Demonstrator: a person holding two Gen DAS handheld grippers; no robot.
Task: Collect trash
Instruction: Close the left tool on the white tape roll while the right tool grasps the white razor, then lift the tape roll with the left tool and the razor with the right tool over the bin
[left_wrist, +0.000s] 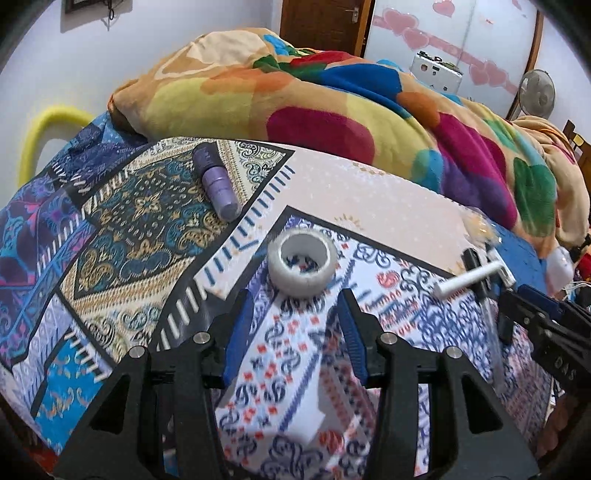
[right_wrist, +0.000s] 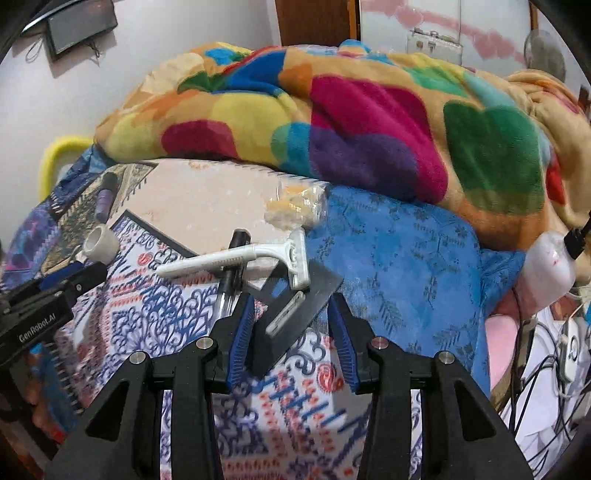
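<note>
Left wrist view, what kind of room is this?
Most likely a bedroom. A patterned bedsheet covers the surface, a bright fleece blanket is bunched on it, and a wooden door and a standing fan stand behind it.

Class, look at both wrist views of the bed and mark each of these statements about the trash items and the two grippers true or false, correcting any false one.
1. The white tape roll lies just ahead of the open left gripper. True.
2. The right gripper is shut on the white razor. False: it is open, and the razor lies free on the bedsheet.
3. The razor's handle lies across a black pen. True.
4. The purple bottle stands upright. False: it lies on its side.
5. The clear plastic wrapper sits on top of the colourful blanket. False: it lies on the sheet below the blanket's edge.
</note>
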